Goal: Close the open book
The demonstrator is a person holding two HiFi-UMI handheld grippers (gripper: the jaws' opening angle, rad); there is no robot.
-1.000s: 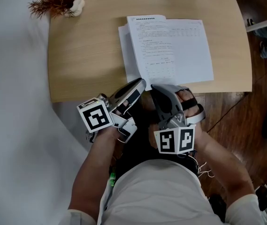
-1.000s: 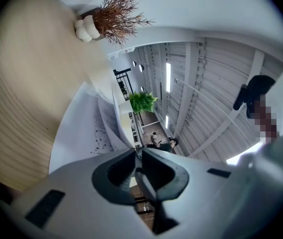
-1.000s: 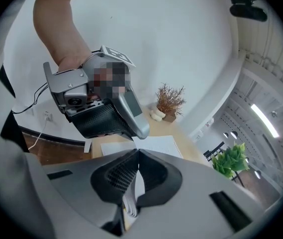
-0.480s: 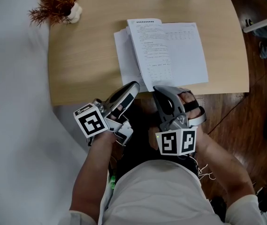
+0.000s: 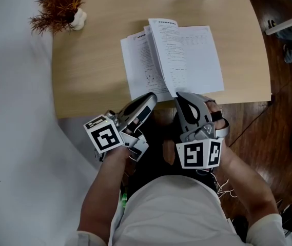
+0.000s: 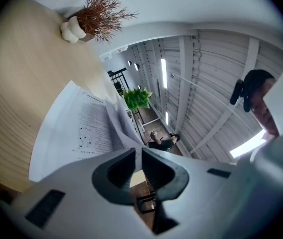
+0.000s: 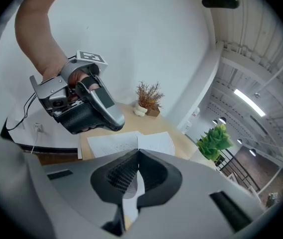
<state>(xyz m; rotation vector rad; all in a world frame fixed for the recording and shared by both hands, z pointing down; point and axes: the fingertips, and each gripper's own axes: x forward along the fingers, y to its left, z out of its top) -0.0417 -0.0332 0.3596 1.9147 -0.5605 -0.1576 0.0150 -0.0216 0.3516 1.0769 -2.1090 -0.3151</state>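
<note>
The open book (image 5: pixel 187 55) lies on the wooden table (image 5: pixel 89 60), its right-hand pages raised and leaning left over the flat left page (image 5: pixel 138 65). At the book's near edge my right gripper (image 5: pixel 179 95) is shut on those raised pages; the right gripper view shows a sheet (image 7: pixel 131 185) running between its jaws (image 7: pixel 137 156). My left gripper (image 5: pixel 148 97) hovers at the table's front edge just left of the book's near corner, its jaws (image 6: pixel 137 153) pressed nearly together with nothing held. The printed left page (image 6: pixel 76 128) spreads beyond them.
A dried reddish plant in a white pot (image 5: pixel 61 6) stands at the table's far left corner. A green plant (image 7: pixel 213 141) stands past the table. Dark wooden floor (image 5: pixel 279 117) lies to the right, a white floor area (image 5: pixel 12 111) to the left.
The right-hand pages have risen and swung left, uncovering more of the left page. My right gripper moved slightly right with them. My left gripper stayed near the table's edge.
</note>
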